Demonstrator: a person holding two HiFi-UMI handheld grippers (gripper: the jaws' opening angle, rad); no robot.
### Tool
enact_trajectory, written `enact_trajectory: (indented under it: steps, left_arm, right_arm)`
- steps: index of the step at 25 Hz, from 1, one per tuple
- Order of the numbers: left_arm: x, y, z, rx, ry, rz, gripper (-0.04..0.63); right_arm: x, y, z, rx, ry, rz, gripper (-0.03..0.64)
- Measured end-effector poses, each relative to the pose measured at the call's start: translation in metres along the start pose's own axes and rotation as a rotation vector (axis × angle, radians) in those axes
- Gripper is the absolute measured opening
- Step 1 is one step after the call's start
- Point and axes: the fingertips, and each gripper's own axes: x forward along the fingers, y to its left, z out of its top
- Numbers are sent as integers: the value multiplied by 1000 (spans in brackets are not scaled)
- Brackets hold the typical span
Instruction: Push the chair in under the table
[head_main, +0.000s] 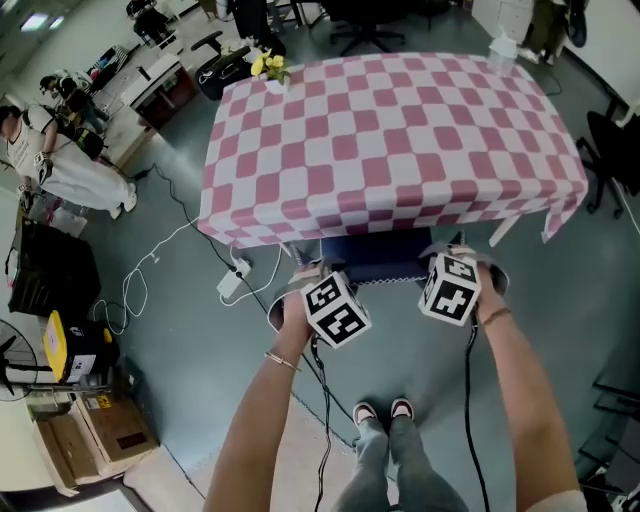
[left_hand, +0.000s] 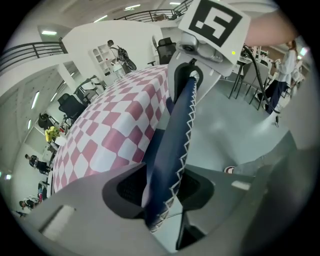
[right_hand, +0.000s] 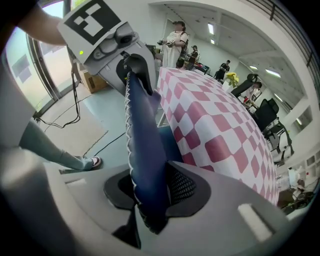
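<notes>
The chair's dark blue back with white zigzag stitching shows just under the near edge of the table, which wears a pink-and-white checked cloth. My left gripper is shut on the left end of the back's top edge, my right gripper on the right end. In the left gripper view the blue back runs from between the pads of my left gripper to the right gripper. The right gripper view mirrors this: the back sits pinched in my right gripper. The seat is hidden under the cloth.
A pot of yellow flowers and a white box stand on the table's far corners. A power strip with white cable lies on the floor at left. The person's shoes are behind the chair. Boxes stand far left.
</notes>
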Motion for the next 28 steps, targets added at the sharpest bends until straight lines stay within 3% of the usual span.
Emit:
enact_trajectory:
  steps: [7,13,19,28]
  left_arm:
    - [5,1,-3,4,4,-8,140]
    - [7,1,-2,35,4,33,140]
    - [9,-4,-5,32,18,-36,144]
    - [7,-16,-8,75,9,-115,162]
  right_arm:
    - [5,0,4,-18,-31,10,115]
    - [5,2,6,-23,-39,18,115]
    - [6,1,3,-30,-39,8,118]
    - [8,12,0,-24,-2,80,127]
